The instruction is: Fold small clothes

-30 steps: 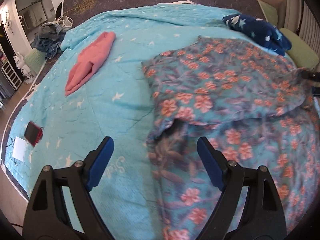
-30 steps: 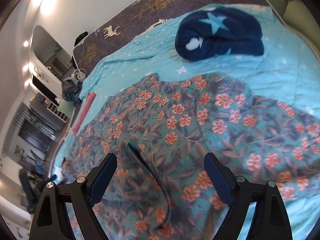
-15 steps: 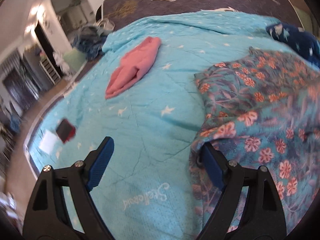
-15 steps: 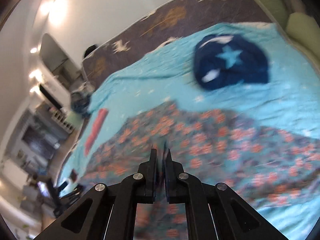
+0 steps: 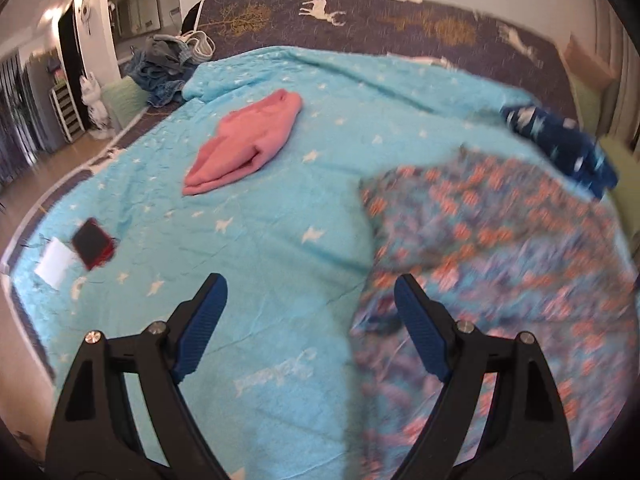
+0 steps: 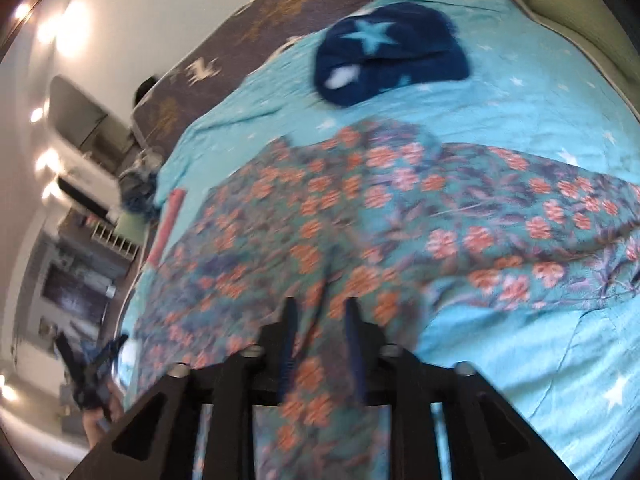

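A teal floral garment [image 5: 500, 248] with orange flowers lies spread on the turquoise bed cover [image 5: 280, 208], at the right in the left wrist view. My left gripper [image 5: 308, 320] is open and empty, with its right finger at the garment's left edge. In the right wrist view my right gripper [image 6: 320, 320] is shut on a fold of the floral garment [image 6: 360, 216] and holds that part lifted off the bed. Both views are blurred by motion.
A folded pink garment [image 5: 248, 144] lies at the back left of the bed. A navy star-patterned garment [image 6: 384, 52] lies at the far right near the green cushions [image 5: 624, 184]. A red phone [image 5: 93, 243] and white paper [image 5: 56, 261] lie near the left edge. A clothes pile [image 5: 164, 68] sits beyond the bed.
My right gripper closed on a fold of the floral garment and has lifted it. My left gripper stayed open and shifted left toward the garment's edge.
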`<state>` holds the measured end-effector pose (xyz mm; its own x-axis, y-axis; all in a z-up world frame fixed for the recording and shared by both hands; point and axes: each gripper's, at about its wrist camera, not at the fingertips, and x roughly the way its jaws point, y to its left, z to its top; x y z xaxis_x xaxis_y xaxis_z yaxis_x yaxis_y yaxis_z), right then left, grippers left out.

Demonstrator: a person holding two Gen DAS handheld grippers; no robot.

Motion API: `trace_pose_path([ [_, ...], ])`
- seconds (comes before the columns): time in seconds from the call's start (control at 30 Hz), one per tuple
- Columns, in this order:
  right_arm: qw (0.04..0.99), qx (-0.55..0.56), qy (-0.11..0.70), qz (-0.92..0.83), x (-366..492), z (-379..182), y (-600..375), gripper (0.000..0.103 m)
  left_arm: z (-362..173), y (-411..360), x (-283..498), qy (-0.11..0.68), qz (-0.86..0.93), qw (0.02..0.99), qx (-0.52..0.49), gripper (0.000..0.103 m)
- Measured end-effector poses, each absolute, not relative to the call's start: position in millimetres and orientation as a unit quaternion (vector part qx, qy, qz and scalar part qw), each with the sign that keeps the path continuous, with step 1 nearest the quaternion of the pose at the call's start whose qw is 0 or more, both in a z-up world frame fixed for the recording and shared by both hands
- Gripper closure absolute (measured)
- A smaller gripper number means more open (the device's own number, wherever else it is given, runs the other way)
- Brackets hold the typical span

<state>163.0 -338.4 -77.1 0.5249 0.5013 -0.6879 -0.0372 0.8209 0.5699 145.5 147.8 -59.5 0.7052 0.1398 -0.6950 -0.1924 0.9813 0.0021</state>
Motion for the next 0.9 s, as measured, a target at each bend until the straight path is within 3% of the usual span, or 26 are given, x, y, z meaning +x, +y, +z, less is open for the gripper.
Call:
trace_pose_path([
  [0.1, 0.829, 0.241, 0.467, 0.192, 161, -73, -321, 0.053, -58, 147, 173, 0.380, 0.081, 0.921, -0.040, 0.017],
  [0.17, 0.823, 0.237, 0.475, 0.201, 165, -78, -310, 0.049, -63, 147, 197, 0.395, 0.065, 0.916, -0.038, 0.017],
  [0.43, 0.817, 0.268, 0.466, 0.208, 197, -105, -308, 0.047, -108, 150, 281, 0.483, -0.015, 0.868, -0.116, 0.018],
  [0.47, 0.819, 0.269, 0.461, 0.210, 202, -106, -307, 0.047, -110, 149, 283, 0.481, -0.018, 0.868, -0.122, 0.021],
  [0.53, 0.820, 0.269, 0.460, 0.209, 210, -107, -304, 0.047, -106, 146, 290, 0.469, -0.034, 0.873, -0.129, 0.047],
  [0.57, 0.823, 0.267, 0.457, 0.206, 214, -107, -301, 0.050, -105, 144, 293, 0.471, -0.056, 0.870, -0.137, 0.083],
  [0.6, 0.825, 0.266, 0.454, 0.205, 216, -107, -299, 0.067, -103, 143, 297, 0.476, -0.069, 0.864, -0.148, 0.096],
  [0.67, 0.826, 0.261, 0.451, 0.215, 221, -106, -292, 0.099, -91, 141, 297, 0.457, -0.069, 0.873, -0.157, 0.096],
  [0.9, 0.872, 0.273, 0.362, 0.186, 208, -68, -316, 0.100, -51, 132, 291, 0.366, -0.031, 0.928, -0.064, 0.093],
])
